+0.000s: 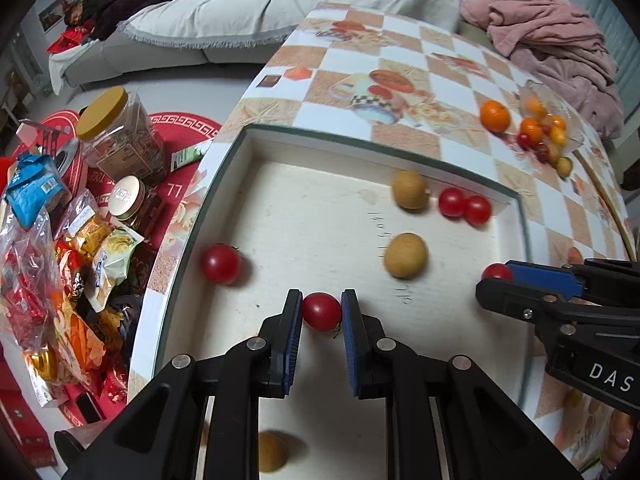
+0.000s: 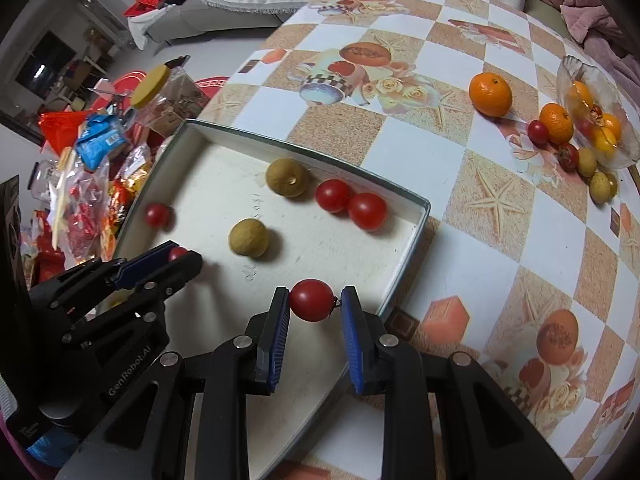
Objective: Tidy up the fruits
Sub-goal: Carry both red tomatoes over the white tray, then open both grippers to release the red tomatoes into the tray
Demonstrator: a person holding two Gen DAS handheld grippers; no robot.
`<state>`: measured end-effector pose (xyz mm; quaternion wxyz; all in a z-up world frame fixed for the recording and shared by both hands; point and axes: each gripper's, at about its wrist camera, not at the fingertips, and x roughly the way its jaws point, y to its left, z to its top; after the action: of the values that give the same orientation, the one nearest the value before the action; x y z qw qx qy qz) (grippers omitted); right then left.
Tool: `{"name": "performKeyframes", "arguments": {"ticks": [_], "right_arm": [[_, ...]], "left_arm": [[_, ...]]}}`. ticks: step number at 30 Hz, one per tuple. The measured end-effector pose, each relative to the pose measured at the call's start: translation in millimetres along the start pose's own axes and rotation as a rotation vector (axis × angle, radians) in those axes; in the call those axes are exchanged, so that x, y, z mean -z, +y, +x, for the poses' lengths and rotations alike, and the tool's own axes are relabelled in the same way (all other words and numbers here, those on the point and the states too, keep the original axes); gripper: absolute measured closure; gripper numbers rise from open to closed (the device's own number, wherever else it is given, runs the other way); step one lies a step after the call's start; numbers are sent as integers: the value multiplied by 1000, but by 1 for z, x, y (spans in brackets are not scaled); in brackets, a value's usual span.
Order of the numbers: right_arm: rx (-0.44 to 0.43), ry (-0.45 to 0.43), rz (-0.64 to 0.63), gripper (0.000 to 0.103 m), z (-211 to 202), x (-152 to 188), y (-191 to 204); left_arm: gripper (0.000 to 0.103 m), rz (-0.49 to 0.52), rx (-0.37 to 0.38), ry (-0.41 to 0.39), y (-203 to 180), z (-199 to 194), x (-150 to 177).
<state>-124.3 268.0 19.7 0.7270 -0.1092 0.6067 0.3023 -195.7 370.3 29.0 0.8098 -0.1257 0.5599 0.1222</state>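
A white tray point(image 1: 280, 148) sits on the checked table and holds cherry tomatoes and brown longans. My left gripper point(image 1: 321, 312) is shut on a red cherry tomato point(image 1: 320, 311) just above the tray floor. My right gripper point(image 2: 313, 302) is shut on another cherry tomato point(image 2: 311, 300) over the tray's near right edge point(image 2: 400, 272). Each gripper shows in the other's view, the right one in the left wrist view point(image 1: 496, 276) and the left one in the right wrist view point(image 2: 178, 254). In the tray lie two longans point(image 2: 248, 238) point(image 2: 287, 178), a pair of tomatoes point(image 2: 350, 204) and one tomato point(image 2: 157, 215) at the left.
An orange point(image 2: 490, 94), a smaller orange point(image 2: 556, 123), tomatoes and longans lie beside a tipped glass bowl point(image 2: 600, 112) at the table's far right. Snack bags and jars point(image 1: 120, 140) crowd the floor to the left. A pink blanket point(image 1: 552, 28) lies beyond the table.
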Motion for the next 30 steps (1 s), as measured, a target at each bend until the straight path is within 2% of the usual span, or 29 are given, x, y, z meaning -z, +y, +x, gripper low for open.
{"name": "performKeyframes", "arguments": {"ticks": [11, 14, 20, 22, 26, 27, 28, 29, 30], "right_arm": [[56, 17, -64, 74, 18, -4, 11], [61, 17, -89, 70, 19, -5, 14], [47, -15, -106, 50, 6, -1, 17], [55, -37, -114, 35, -1, 1, 19], [38, -73, -100, 29, -18, 9, 15], [40, -79, -88, 22, -22, 11, 13], [38, -86, -78, 22, -25, 13, 11], [33, -92, -62, 22, -29, 15, 7], [31, -95, -46, 22, -32, 18, 3]], "left_arm": [[81, 51, -35, 12, -4, 6, -2], [81, 49, -31, 18, -2, 6, -3], [81, 55, -30, 22, -2, 5, -3], [81, 61, -26, 20, -3, 4, -3], [81, 78, -22, 15, -7, 2, -2], [67, 84, -23, 14, -8, 2, -2], [34, 84, -21, 9, -8, 2, -2], [24, 78, -26, -23, -9, -2, -1], [23, 79, -28, -53, -9, -7, 0]]}}
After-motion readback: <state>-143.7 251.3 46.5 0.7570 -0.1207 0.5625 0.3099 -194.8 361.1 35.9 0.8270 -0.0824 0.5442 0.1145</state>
